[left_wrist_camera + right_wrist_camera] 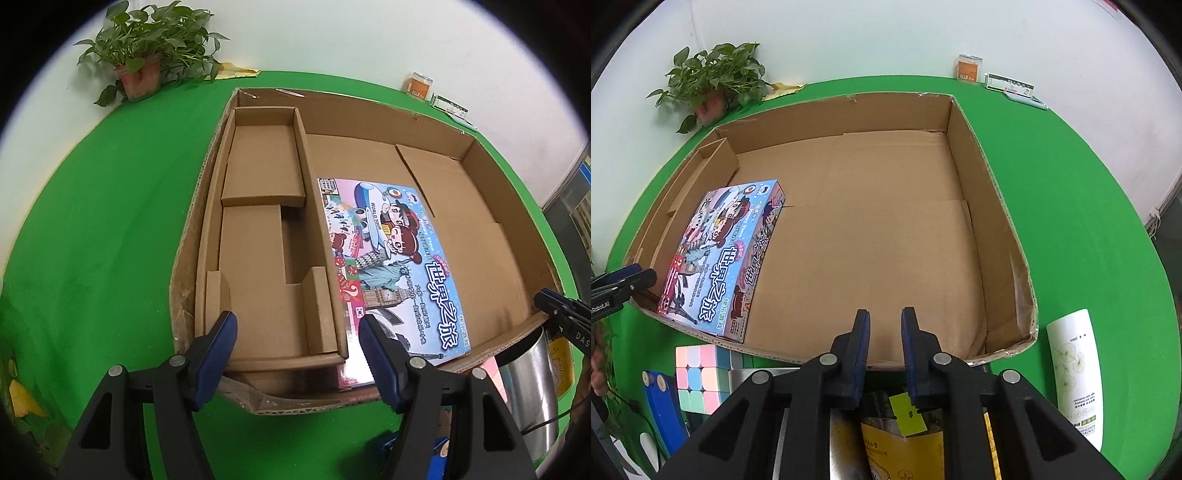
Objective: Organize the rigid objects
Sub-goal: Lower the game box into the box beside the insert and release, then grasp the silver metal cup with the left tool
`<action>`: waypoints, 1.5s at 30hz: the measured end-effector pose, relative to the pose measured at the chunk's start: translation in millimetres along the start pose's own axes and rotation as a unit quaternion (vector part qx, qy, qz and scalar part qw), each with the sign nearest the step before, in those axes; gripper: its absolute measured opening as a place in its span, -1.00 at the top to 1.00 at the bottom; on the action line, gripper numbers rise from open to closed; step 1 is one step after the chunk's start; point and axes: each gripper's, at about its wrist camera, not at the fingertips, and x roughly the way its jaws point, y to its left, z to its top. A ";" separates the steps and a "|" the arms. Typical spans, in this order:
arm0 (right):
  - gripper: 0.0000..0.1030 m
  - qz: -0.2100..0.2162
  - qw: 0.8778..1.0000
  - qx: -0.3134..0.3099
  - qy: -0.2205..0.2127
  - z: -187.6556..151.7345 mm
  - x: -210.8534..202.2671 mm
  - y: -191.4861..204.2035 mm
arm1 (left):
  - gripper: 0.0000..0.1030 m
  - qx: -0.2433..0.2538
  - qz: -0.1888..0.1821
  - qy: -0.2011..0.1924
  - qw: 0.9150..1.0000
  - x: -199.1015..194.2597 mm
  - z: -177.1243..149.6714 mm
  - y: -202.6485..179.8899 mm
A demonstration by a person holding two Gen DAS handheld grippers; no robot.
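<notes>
— Green cloth is seen covering the bench (1071, 206), and a pale wall is seen behind it. What is carried on it?

— A large open cardboard box (993, 221) is spread over the middle of the bench. A potted plant (713, 85) is placed at the far left corner, and an orange jar (969, 67) with a small carton (1008, 85) just beside it is set along the far edge.

— Where is the task's thing found?

— The board game box (391, 258) is laid flat on the floor of the cardboard box, against its near wall and just beside a narrow cardboard insert (266, 236) fitted along its left wall.

— How are the fingers held?

— The left gripper (299, 336) is held about half open over the near wall of the cardboard box, one finger above the insert and the other above the near end of the board game box; nothing is gripped. The right gripper (884, 354) is seen nearly closed, with only a narrow gap left and nothing between its fingers; it is held over the near wall, well apart from the board game box.

— What is left outside the cardboard box?

— A pastel cube puzzle (701, 376) is seen by the near edge of the bench, a white bottle (1076, 373) is laid near the right corner of the cardboard box, and a yellow packet (901, 443) is seen under the right gripper.
</notes>
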 end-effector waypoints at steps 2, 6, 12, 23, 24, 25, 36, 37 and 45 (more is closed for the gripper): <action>0.72 0.000 1.000 0.000 0.001 -1.6 -1.4 1.7 | -0.31 -0.001 0.000 0.001 1.000 1.0 2.2 1.4; 0.71 0.002 1.000 0.001 0.006 -3.6 -2.6 4.3 | -0.31 -0.030 -0.009 -0.024 0.999 -7.1 5.8 9.1; 0.39 0.021 1.000 0.008 -0.002 -3.5 -7.5 3.2 | -0.36 0.036 -0.024 -0.079 0.996 -47.4 -1.8 -19.8; -0.98 0.150 0.981 -0.047 -0.110 -71.8 -92.2 1.8 | -0.59 0.068 -0.277 -0.031 0.958 -88.1 -43.5 -83.2; -0.98 0.167 0.979 -0.046 -0.106 -77.3 -95.9 0.1 | -0.59 0.067 -0.277 -0.024 0.958 -89.0 -46.6 -86.5; -0.98 0.189 0.976 -0.044 -0.098 -83.9 -98.5 -2.1 | -0.59 0.066 -0.277 -0.017 0.958 -89.1 -49.2 -89.1; -0.31 0.211 0.977 -0.038 -0.016 -120.0 -83.1 -0.1 | -0.59 -0.010 -0.291 0.042 0.956 -102.2 -64.5 -71.3; -0.31 0.203 0.978 -0.041 -0.013 -121.7 -81.2 0.9 | -0.59 -0.003 -0.301 0.051 0.952 -98.6 -64.7 -77.7; -0.22 0.219 0.973 -0.066 -0.021 -142.8 -94.7 16.4 | -0.59 0.000 -0.334 0.144 0.931 -31.7 -59.4 -126.2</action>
